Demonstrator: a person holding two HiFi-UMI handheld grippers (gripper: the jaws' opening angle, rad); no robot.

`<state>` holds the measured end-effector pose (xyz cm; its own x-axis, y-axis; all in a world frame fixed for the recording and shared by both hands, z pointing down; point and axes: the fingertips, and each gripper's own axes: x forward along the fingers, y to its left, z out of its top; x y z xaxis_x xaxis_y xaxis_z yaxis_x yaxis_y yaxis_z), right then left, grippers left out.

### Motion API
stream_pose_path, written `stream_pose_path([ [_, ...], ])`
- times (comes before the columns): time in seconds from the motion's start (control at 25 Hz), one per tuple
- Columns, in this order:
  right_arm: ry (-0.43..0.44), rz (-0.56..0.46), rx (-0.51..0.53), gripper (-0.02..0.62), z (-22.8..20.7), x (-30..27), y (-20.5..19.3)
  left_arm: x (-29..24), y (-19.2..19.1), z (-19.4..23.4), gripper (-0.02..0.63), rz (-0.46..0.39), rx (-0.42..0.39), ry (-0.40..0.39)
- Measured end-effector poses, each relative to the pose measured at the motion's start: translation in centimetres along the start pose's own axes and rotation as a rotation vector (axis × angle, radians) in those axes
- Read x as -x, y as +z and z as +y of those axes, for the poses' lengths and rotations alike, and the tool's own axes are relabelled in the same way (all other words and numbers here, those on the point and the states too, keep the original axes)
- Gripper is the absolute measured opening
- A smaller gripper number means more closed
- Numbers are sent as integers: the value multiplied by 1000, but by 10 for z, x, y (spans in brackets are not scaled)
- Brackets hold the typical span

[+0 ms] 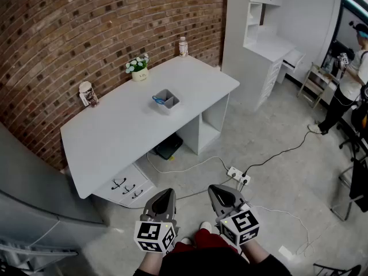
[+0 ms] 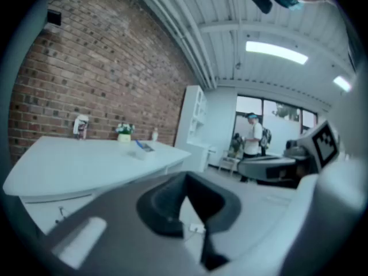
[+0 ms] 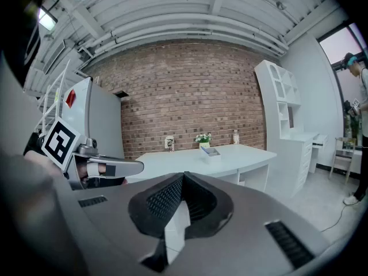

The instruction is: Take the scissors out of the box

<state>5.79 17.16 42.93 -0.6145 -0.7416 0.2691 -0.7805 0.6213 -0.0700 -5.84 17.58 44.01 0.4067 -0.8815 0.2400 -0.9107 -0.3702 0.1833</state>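
Scissors, seen only as a pair of blue handles and too small to make out further, lie inside the small grey square box, in its left compartment as the head view shows it. A red brick wall forms the backdrop. Against it stands the long white worktop, with drawers below its near end. To the right of this is a tall white shelving unit. A person in a white top stands at the far right edge of the room.

The left gripper and the right gripper hang side by side over the grey floor, well apart from the worktop. Each has its jaws pressed together with nothing between them.

The box sits near the middle of the worktop. A pot of white flowers, a small bottle and a lidded jar stand along the wall edge, all clear of the box.
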Motion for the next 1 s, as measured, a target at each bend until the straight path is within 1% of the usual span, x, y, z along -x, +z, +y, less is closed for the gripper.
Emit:
stream_pose_path([
  [0.28,25,-34,-20,8,-13,-7,6,-16,-1,0,3,5,3,8],
  [0.48,30,-53,-32,9,-31,-16,10,-33,7,-1,3,-22,-5,4],
  [0.6,31,-54,-34,9,-43,-21,14,-43,14,1,3,-32,-19,16],
  [0.84,28,-68,-33,9,-72,-26,20,-65,20,4,3,-28,-19,43],
  [1.0,36,-68,-36,9,-83,-27,22,-74,23,3,3,-30,-18,60],
])
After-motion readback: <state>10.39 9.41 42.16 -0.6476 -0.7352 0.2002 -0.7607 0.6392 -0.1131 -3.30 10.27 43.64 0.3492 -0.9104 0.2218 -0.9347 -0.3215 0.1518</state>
